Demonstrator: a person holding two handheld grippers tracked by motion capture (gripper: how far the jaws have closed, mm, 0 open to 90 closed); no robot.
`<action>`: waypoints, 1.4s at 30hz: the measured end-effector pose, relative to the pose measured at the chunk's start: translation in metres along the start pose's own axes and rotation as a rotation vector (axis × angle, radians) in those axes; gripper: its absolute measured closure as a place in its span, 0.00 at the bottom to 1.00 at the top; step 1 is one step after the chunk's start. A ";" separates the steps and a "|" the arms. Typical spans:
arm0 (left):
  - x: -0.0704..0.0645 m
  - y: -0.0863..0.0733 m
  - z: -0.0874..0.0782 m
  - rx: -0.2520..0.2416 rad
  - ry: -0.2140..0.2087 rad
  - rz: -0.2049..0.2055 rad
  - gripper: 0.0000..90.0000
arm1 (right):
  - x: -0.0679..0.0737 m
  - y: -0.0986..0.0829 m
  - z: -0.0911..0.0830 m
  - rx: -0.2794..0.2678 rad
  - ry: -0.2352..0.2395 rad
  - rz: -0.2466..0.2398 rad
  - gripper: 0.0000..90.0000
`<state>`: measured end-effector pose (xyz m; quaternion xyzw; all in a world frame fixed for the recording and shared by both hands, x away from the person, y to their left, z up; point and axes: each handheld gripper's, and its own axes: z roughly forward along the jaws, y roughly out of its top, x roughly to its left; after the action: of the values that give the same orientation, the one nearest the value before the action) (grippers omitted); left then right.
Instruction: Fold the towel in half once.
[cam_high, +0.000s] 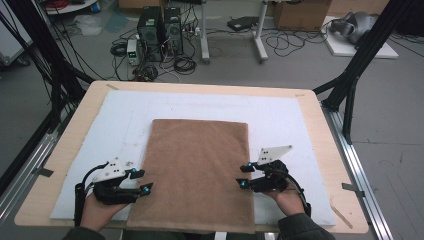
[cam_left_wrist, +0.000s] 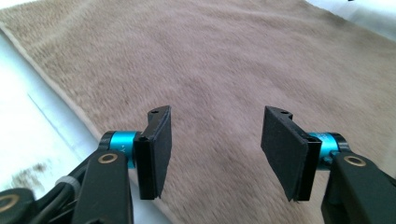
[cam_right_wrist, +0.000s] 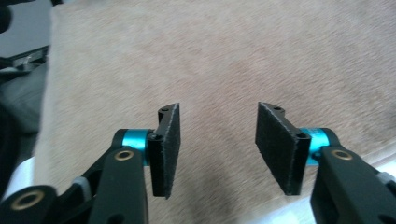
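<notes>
Looking down from the high view, I see a brown towel (cam_high: 197, 172) lying flat on a white pad (cam_high: 280, 112) that covers most of the wooden table (cam_high: 312, 125). Nothing else lies on the pad, so nothing stands between my grippers and the cloth. Beyond the far edge of the table, on the floor, stand two black computer towers (cam_high: 160, 32) amid loose cables, the white legs of another desk (cam_high: 232, 35), and a cardboard box (cam_high: 300, 12). Black frame struts (cam_high: 357, 60) rise at both sides of the table. There are no containers on the table.

The towel is a tall rectangle, its near edge at the table's front edge, just before me. My left gripper (cam_high: 139, 181) sits at the towel's left edge near the front corner, jaws spread, tips pointing inward over the hem. In the left gripper view that gripper (cam_left_wrist: 215, 140) is wide apart with only towel pile between the pads, and the towel's edge and the pad run off to the left. My right gripper (cam_high: 243, 176) mirrors it at the right edge, also spread. In the right gripper view it (cam_right_wrist: 217, 140) gapes over the towel (cam_right_wrist: 233, 56), holding nothing; I cannot tell whether the tips touch the cloth.
</notes>
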<state>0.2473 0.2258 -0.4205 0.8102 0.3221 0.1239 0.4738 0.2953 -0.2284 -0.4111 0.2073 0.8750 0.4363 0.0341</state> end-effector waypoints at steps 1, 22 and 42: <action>0.001 0.002 0.002 -0.003 -0.002 -0.005 0.46 | -0.002 0.002 0.001 -0.001 -0.012 0.003 0.53; 0.023 0.033 0.020 -0.030 0.062 -0.002 0.35 | -0.036 0.026 0.009 -0.017 -0.105 0.016 0.35; 0.032 0.050 0.025 -0.023 0.084 0.013 0.36 | -0.049 0.041 0.009 -0.009 -0.132 0.003 0.34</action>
<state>0.3048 0.2122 -0.3942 0.8008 0.3350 0.1649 0.4683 0.3561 -0.2186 -0.3906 0.2368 0.8685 0.4257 0.0922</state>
